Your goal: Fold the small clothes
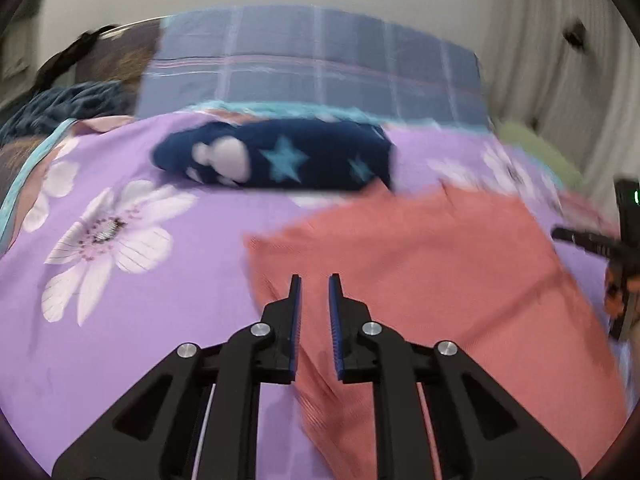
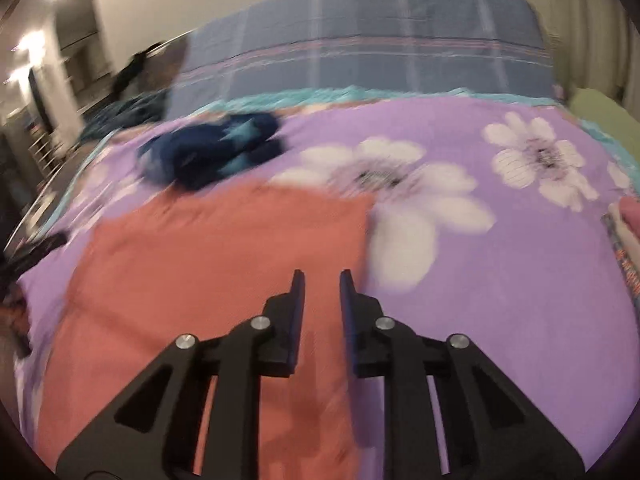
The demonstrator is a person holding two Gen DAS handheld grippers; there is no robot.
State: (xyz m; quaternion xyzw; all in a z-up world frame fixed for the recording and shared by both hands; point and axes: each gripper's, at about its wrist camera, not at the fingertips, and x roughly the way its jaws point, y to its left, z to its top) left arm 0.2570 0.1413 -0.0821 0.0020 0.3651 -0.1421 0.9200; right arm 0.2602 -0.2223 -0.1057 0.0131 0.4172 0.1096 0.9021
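**Both grippers over the pink cloth, jaws parted, nothing pinched**

Left gripper (image 1: 316, 280): jaws a narrow gap apart, nothing between the pads. Tips sit above the left part of the pink cloth (image 1: 420, 272), close to its left edge. Can't tell if the tips touch the fabric; the frame is motion-blurred.

Right gripper (image 2: 322, 276): same story, jaws slightly spread, gap clear. Tips hang over the right part of the pink cloth (image 2: 224, 260), just inside its right edge. In the left view the right gripper (image 1: 580, 240) shows at the far right edge, blurred.

Pink cloth lies spread flat on the purple bedspread (image 1: 140, 320) with white flower print, between the two grippers. Its edges look roughly straight; finer detail is lost to blur.

Navy bundle (image 1: 276, 156) with light-blue stars and white blobs lies beyond the pink cloth, toward the head of the bed. Its near corner is close to or touching the pink cloth's far edge; I can't tell which. In the right view the navy bundle (image 2: 212, 148) sits up and left of the cloth.

Blue plaid bedding (image 1: 316, 68) is stacked at the head of the bed. A dark teal knit heap (image 1: 60, 108) lies at the left edge. A green item (image 2: 604, 120) is at the far right, and a striped fabric pile (image 2: 628, 236) at the right edge.

No boxes, baskets or bins in either view; everything lies loose on the bed.
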